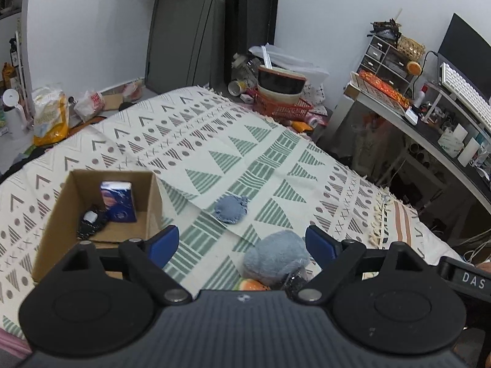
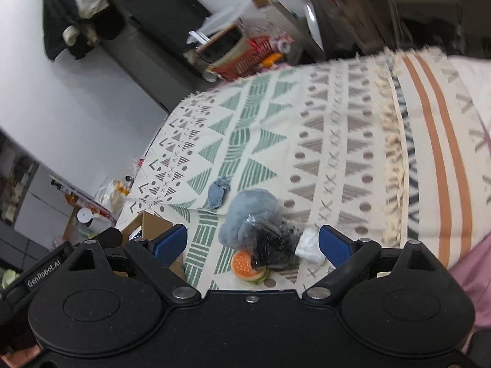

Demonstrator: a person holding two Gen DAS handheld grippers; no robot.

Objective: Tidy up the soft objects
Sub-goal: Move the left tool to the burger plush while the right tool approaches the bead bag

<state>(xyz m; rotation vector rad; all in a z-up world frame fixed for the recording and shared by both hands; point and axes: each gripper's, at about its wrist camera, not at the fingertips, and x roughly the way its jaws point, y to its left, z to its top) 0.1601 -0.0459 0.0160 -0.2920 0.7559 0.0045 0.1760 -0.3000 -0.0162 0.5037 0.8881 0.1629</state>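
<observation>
- Your left gripper (image 1: 242,243) hangs spread wide and empty; the grey plush (image 1: 276,257) lies on the bed just ahead, right of its centre line, close to the right finger.
- Your right gripper (image 2: 253,243) is likewise spread and empty, with the same plush (image 2: 250,217) nearly centred ahead, so the right looks better lined up.
- The cardboard box (image 1: 61,211) sits to the near left, beside your left gripper.
- The small blue pad (image 1: 230,209) lies farther off, between box and plush.
</observation>
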